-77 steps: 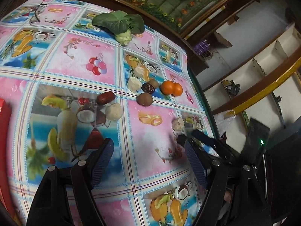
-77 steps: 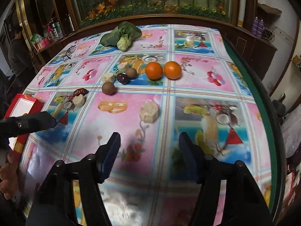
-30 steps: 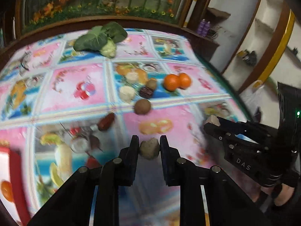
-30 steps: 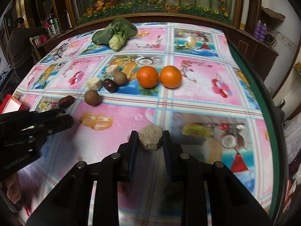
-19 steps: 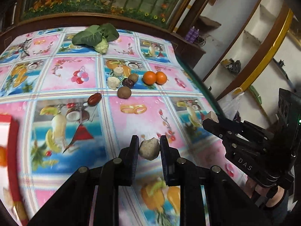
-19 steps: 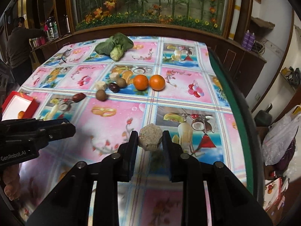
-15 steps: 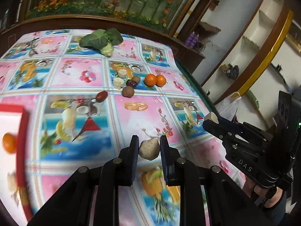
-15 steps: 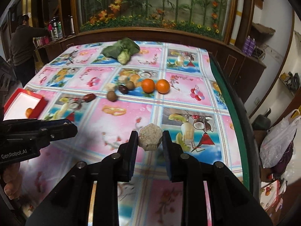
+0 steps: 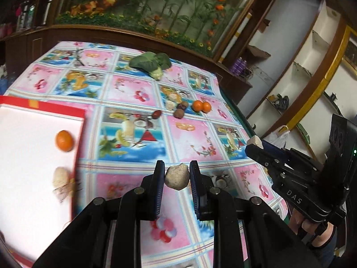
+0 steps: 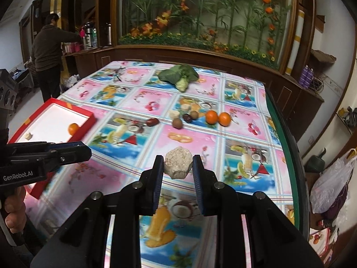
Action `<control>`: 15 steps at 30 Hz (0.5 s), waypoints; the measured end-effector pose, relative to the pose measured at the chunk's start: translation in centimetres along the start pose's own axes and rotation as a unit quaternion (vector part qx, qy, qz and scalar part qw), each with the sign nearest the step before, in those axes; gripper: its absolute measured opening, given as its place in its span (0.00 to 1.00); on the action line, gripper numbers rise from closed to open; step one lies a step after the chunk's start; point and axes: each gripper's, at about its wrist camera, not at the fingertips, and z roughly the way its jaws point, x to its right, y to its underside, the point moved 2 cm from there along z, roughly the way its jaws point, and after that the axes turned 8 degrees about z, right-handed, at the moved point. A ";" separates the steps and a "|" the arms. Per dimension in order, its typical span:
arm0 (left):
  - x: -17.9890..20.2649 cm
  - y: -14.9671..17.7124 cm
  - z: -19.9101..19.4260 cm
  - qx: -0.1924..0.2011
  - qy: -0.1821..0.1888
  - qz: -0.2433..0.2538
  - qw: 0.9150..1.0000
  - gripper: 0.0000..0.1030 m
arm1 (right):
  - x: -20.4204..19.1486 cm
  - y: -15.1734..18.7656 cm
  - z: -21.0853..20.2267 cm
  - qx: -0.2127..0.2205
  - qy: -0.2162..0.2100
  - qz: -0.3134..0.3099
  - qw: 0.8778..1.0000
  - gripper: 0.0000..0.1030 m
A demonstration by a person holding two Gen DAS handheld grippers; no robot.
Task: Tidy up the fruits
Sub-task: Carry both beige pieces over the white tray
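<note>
Left wrist view: left gripper (image 9: 177, 171) jaws clamped on rough beige lump (image 9: 177, 177) at lower centre, above bench (image 9: 133, 93); red tray (image 9: 44, 109) at left edge holds orange (image 9: 64, 140).

Right wrist view: right gripper (image 10: 177, 162) jaws pinch faceted beige chunk (image 10: 177, 162) at centre — two oranges (image 10: 218, 118) upper right of it on bench.

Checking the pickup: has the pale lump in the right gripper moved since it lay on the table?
Yes. The lump is off the tablecloth, clamped in the right gripper, farther from the oranges.
</note>
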 end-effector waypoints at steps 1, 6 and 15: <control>-0.4 0.2 -0.6 0.004 -0.005 -0.003 1.000 0.21 | -0.3 0.0 -0.1 0.001 -0.003 -0.002 1.000 0.27; -1.9 0.5 -2.9 0.023 -0.025 -0.015 0.999 0.21 | -2.3 0.1 -0.4 0.007 -0.022 -0.013 1.000 0.27; -5.7 1.2 -5.7 0.043 -0.049 -0.050 0.997 0.21 | -6.1 0.1 -0.3 0.009 -0.060 -0.035 0.998 0.27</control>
